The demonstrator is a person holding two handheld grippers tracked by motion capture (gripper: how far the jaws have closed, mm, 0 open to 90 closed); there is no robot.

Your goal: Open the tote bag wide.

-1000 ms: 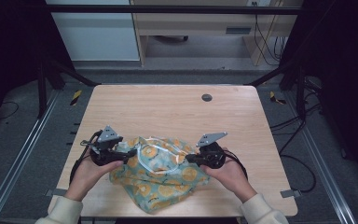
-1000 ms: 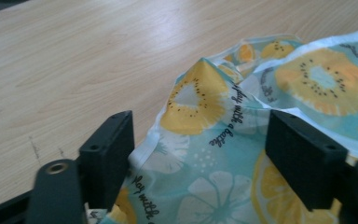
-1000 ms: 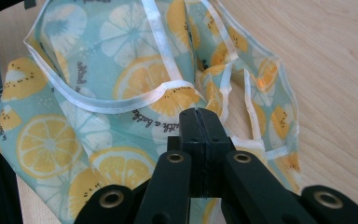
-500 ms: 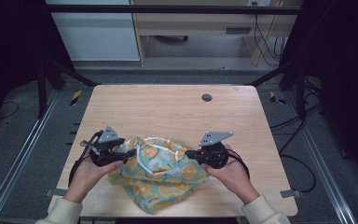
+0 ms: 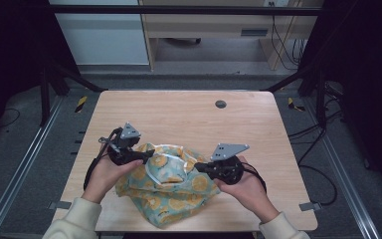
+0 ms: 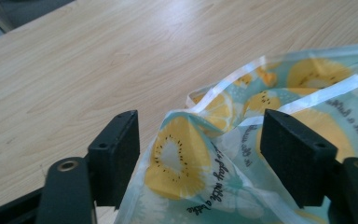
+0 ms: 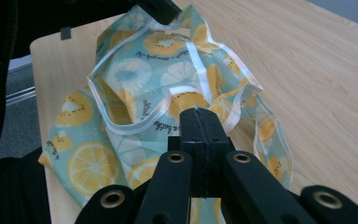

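The left gripper (image 5: 146,155) is sitting at the left edge of the bag (image 5: 171,186), held in the person's left hand (image 5: 107,174). Its jaws are standing wide apart with a fold of the bag poking up between them, and they are not squeezing it. The light blue bag, with lemon and kiwi slices and white trim, is lying crumpled near the front of the wooden table (image 5: 179,114). The right gripper (image 5: 199,167) is pinching the bag's right edge, jaws pressed together.
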